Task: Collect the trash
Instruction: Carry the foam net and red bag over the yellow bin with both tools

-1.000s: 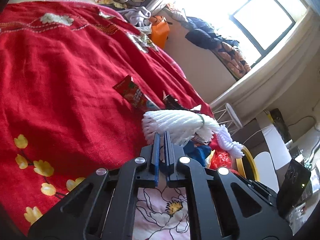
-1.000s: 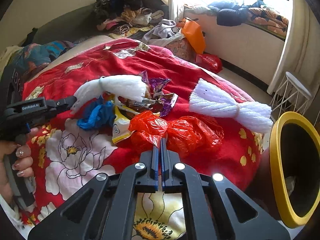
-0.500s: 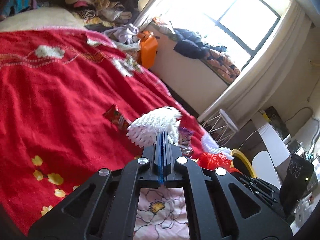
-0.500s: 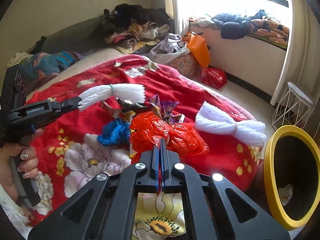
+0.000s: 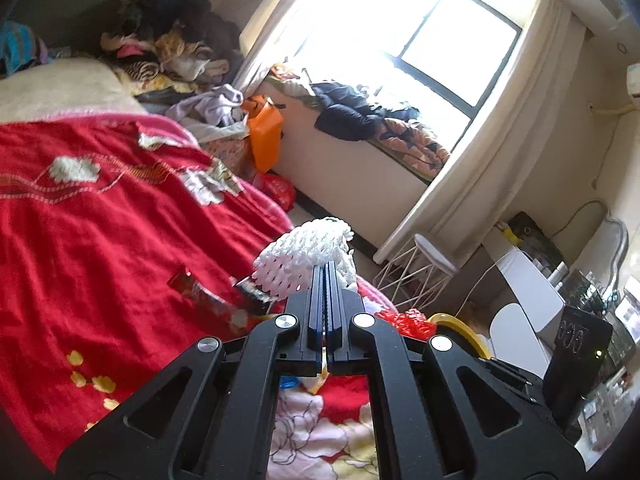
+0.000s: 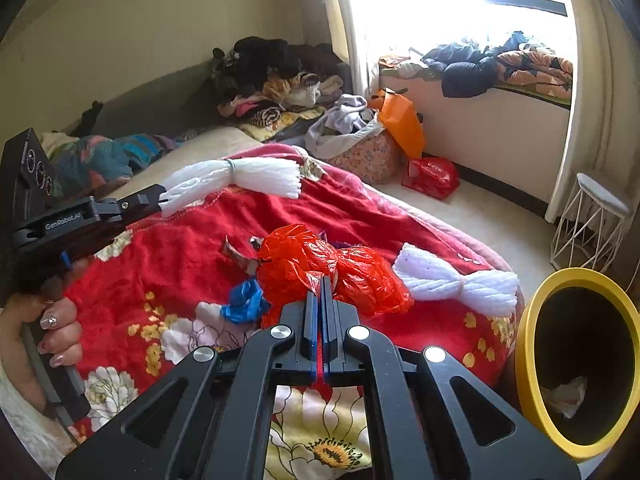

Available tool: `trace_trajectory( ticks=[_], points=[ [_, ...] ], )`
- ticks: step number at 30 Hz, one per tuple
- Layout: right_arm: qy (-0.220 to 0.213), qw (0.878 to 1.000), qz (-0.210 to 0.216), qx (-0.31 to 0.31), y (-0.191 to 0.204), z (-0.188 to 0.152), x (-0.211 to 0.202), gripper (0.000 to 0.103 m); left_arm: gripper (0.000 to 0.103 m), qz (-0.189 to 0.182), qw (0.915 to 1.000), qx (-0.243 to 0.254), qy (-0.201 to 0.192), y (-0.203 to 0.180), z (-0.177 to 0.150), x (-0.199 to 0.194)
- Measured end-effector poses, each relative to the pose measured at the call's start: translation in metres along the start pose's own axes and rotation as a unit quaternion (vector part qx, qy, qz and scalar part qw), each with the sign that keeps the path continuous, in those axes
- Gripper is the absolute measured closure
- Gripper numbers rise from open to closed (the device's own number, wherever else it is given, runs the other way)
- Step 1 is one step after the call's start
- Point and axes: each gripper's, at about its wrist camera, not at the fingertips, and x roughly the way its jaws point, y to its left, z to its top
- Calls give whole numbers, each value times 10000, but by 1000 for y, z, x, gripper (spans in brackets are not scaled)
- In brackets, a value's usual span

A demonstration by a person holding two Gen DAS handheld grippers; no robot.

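Here, white foam netting (image 5: 308,252), green-banded waist.

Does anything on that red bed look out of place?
Yes: litter on the red bedspread: a white foam net, blue scrap and wrappers, though a yellow-rimmed bin stands beside it.

The yellow-rimmed bin (image 6: 532,344) is cut off by the right wrist view's edge. In the left wrist view the gripper hides most of it, along with the red plastic bag (image 5: 408,320). The crumpled scrap (image 6: 566,396) inside stays unidentifiable.
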Motion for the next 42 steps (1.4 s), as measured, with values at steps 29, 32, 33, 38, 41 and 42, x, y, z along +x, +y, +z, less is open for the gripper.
trace_trajectory(
  ticks=[29, 32, 33, 38, 41, 42],
  points=[
    [-665, 9908, -424, 1103, -104, 13, -55, 102, 103, -414, 9938, 941, 417, -87, -17, 30],
    [-713, 9886, -452, 1246, -118, 11, -61, 102, 103, -460, 9925, 1025, 478, -98, -21, 35],
    [-725, 9881, -461, 1275, -121, 12, -62, 102, 103, -477, 9918, 1068, 508, -103, -23, 37],
    [-804, 9844, -526, 1474, -142, 9, -71, 102, 103, -523, 9890, 1237, 616, -121, -30, 45],
    [-836, 9815, -546, 1636, -154, 8, -76, 102, 103, -562, 9871, 1323, 704, -133, -35, 53],
    [-842, 9805, -567, 1685, -159, 8, -78, 102, 103, -571, 9866, 1348, 720, -137, -37, 54]
  ],
)
